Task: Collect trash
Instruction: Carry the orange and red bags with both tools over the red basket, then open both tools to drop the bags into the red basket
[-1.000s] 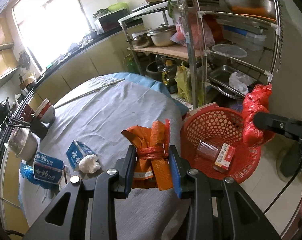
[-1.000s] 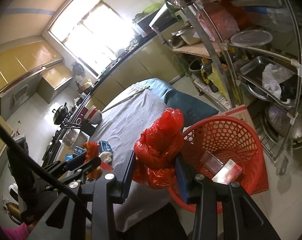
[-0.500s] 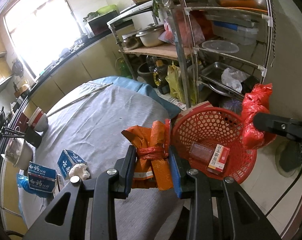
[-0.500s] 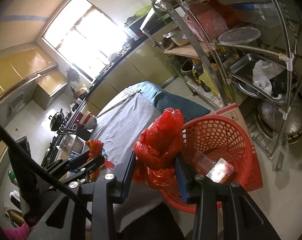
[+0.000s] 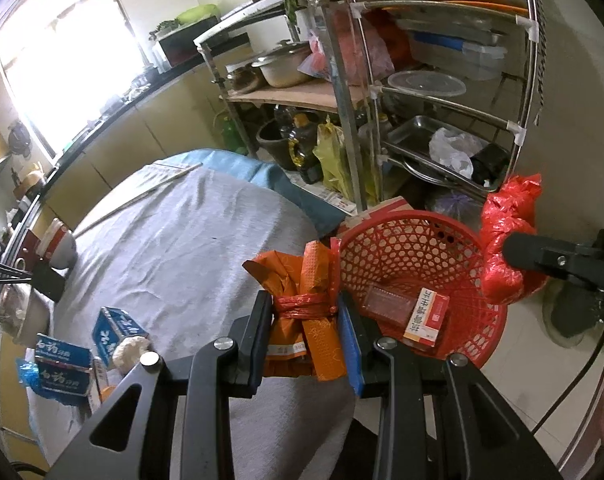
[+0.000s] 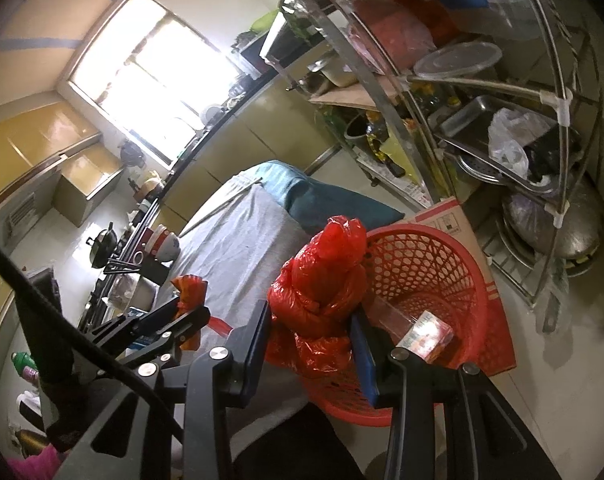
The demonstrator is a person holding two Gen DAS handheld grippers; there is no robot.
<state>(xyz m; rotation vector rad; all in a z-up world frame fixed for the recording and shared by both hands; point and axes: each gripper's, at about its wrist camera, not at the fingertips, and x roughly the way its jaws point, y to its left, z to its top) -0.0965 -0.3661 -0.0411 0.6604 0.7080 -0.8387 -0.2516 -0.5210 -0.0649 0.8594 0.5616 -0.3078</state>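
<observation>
My left gripper point(image 5: 305, 320) is shut on an orange wrapper bundle point(image 5: 306, 288) tied with red plastic, held at the table's edge beside the red mesh basket point(image 5: 422, 232). My right gripper point(image 6: 310, 328) is shut on a crumpled red plastic bag point(image 6: 322, 280), which hangs over the near rim of the same basket point(image 6: 442, 264). Inside the basket lie a clear plastic cup point(image 5: 386, 300) and a small orange-and-white box point(image 5: 426, 316). In the left wrist view the red bag point(image 5: 502, 248) shows at the basket's right, pinched by the other gripper.
Blue-and-white cartons point(image 5: 63, 368) and a crumpled white tissue point(image 5: 131, 350) lie on the grey cloth-covered table point(image 5: 173, 248). A metal shelf rack point(image 5: 442, 92) full of pots and trays stands behind the basket. Bowls point(image 5: 59, 242) sit at the table's left edge.
Both grippers have drifted toward the basket and slightly down with their loads. The basket looks nearer in both views. Neither grip has altered.
</observation>
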